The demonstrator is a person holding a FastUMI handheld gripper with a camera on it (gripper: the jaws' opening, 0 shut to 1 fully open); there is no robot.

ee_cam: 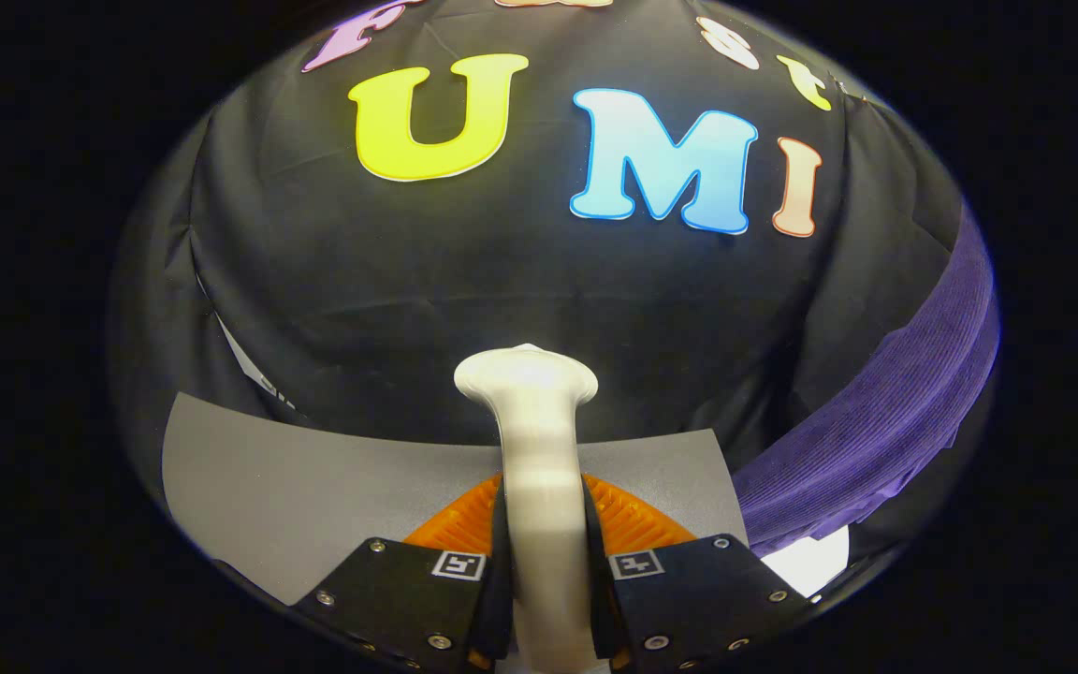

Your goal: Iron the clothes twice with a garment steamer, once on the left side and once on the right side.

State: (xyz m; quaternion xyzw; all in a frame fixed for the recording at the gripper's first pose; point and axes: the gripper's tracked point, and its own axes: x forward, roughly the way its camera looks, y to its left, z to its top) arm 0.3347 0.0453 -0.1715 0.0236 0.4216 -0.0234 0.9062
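Observation:
My gripper (544, 524) is shut on the white garment steamer (539, 440): both fingers press on its handle from either side. The steamer's handle runs forward from between the fingers and ends in a wide, flared head just beyond them. A purple ribbed garment (885, 412) hangs to the right of the steamer, stretching diagonally from beside the right finger up and away. The steamer head is apart from the garment, pointing toward the black cloth wall.
A grey tabletop (314, 477) lies under and ahead of the fingers, ending at the black cloth wall (502, 281). A white patch (815, 562) shows below the garment's lower end, right of the right finger.

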